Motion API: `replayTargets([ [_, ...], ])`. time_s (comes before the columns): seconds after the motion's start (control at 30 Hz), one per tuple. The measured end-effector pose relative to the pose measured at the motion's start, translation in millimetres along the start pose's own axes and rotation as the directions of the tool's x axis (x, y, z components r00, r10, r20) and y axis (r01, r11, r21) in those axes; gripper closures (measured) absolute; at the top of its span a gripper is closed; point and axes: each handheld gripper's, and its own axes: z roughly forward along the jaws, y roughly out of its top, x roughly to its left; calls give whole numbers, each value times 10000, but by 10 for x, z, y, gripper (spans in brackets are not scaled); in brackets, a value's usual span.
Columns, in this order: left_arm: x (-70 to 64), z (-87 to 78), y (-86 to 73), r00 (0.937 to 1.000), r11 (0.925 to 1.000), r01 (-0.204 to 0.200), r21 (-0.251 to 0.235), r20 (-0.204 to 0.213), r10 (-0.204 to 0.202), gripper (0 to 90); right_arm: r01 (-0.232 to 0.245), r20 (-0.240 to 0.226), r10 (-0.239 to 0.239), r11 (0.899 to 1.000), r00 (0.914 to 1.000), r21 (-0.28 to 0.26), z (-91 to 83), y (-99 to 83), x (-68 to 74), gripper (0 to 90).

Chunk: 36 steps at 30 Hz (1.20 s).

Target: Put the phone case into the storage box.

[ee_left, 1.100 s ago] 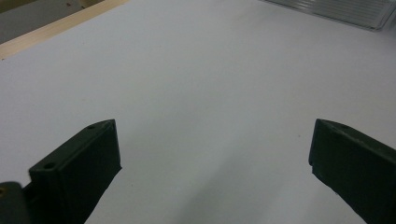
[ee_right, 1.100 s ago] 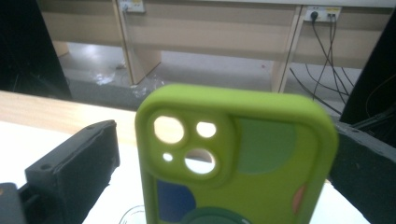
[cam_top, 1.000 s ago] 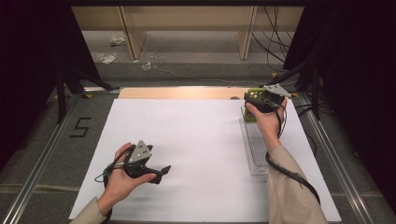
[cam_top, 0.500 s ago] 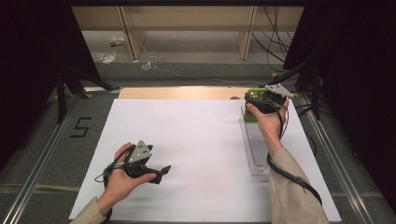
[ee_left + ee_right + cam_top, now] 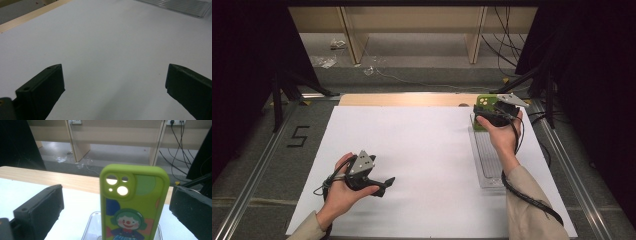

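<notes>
A lime-green phone case [image 5: 133, 202] with a clown picture and camera cut-outs stands upright at the far end of a clear ribbed tray [image 5: 487, 160]. My right gripper [image 5: 116, 195] is open, and the case sits between its jaws, near the right one. From the high view this gripper [image 5: 483, 111] is at the table's far right, with the case [image 5: 484, 102] just beyond it. My left gripper [image 5: 384, 183] rests low at the near left, and its jaws [image 5: 115, 75] are wide open over bare white sheet.
A white sheet [image 5: 422, 150] covers the table, with a wooden strip [image 5: 402, 100] along its far edge. Metal rails run down both sides. Beyond the table are wooden furniture legs, cables and bits of litter on the floor.
</notes>
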Motion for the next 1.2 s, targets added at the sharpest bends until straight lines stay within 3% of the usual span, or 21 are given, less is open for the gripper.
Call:
replayTargets([
  [0.73,1,-6,5,10000,10000,7,-10,-36,-7,16,300,-665,-282,9992,9974,270,-319,-71,44,4],
  [1.2,5,-9,6,10000,10000,27,-11,-51,-27,16,468,-1269,-450,9988,9909,112,-543,-166,127,4],
])
